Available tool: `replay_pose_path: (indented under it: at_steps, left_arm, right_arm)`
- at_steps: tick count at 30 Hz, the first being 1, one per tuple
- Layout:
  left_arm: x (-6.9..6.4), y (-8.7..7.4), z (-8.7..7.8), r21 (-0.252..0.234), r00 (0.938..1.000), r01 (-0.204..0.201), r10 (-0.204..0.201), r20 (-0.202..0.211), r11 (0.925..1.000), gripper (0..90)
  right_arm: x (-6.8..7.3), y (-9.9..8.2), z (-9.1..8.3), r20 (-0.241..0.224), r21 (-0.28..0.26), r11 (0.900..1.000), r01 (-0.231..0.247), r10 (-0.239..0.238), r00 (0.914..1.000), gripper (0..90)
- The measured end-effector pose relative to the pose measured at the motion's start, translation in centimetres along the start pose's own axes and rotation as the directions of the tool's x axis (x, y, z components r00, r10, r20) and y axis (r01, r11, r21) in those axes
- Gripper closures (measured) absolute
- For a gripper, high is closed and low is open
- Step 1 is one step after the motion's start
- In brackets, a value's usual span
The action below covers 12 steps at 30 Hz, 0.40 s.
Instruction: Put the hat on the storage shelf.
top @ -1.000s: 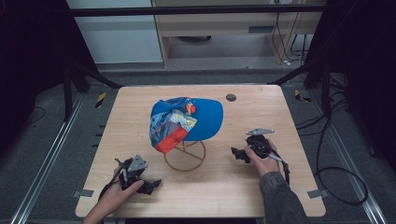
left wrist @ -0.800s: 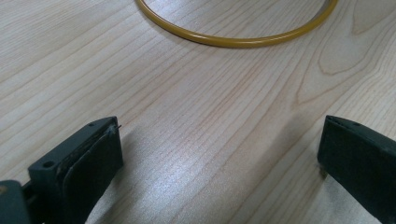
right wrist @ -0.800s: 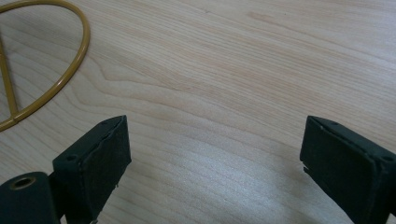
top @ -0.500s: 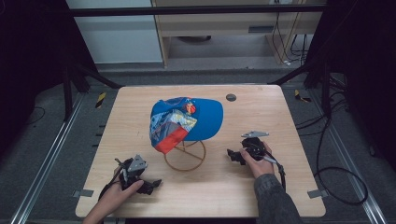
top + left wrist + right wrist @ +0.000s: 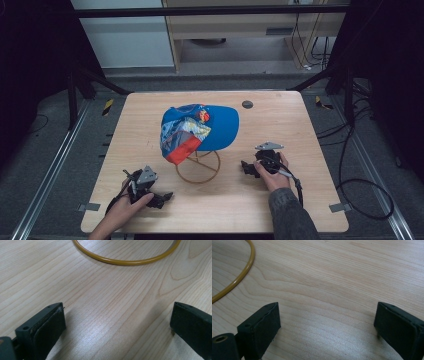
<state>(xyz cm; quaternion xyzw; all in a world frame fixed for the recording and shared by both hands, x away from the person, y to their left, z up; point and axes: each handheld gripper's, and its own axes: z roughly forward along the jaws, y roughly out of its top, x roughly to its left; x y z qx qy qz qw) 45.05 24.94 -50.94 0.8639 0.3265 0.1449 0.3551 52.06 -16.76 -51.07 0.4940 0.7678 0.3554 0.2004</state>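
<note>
The blue cap (image 5: 199, 130) sits on its yellow wire stand (image 5: 198, 167) mid-table, unmoved. The right gripper (image 5: 248, 167) has slid leftward toward the stand's ring (jaws wide apart, nothing between them). The left gripper (image 5: 162, 198) stays put near the wooden table (image 5: 290, 125) front edge, jaws likewise spread.

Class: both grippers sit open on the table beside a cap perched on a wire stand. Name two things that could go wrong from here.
1. The cap overhangs its thin wire stand; a sideways nudge may tip both.
2. The right gripper lies near the stand's base ring; advancing low could catch the ring and drag the stand. The left gripper faces it too.
</note>
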Motion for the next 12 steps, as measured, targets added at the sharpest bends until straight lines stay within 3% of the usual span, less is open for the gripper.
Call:
replay_pose_path:
  at_steps: [4, 12]
  left_arm:
    - [0.0, 0.0, 0.0, 0.0, 1.0, 0.0, 0.0, 0.0, 1.0, 0.0]
    - [0.0, 0.0, 0.0, 0.0, 1.0, 0.0, 0.0, 0.0, 1.0, 0.0]
  right_arm:
    - [0.6, 0.0, 0.1, 0.034, 0.019, 0.9993, 0.034, -0.034, 0.9988, 6.4]
    - [1.4, -0.4, -0.3, 0.029, 0.02, 0.9993, 0.031, -0.032, 0.9991, 6.3]
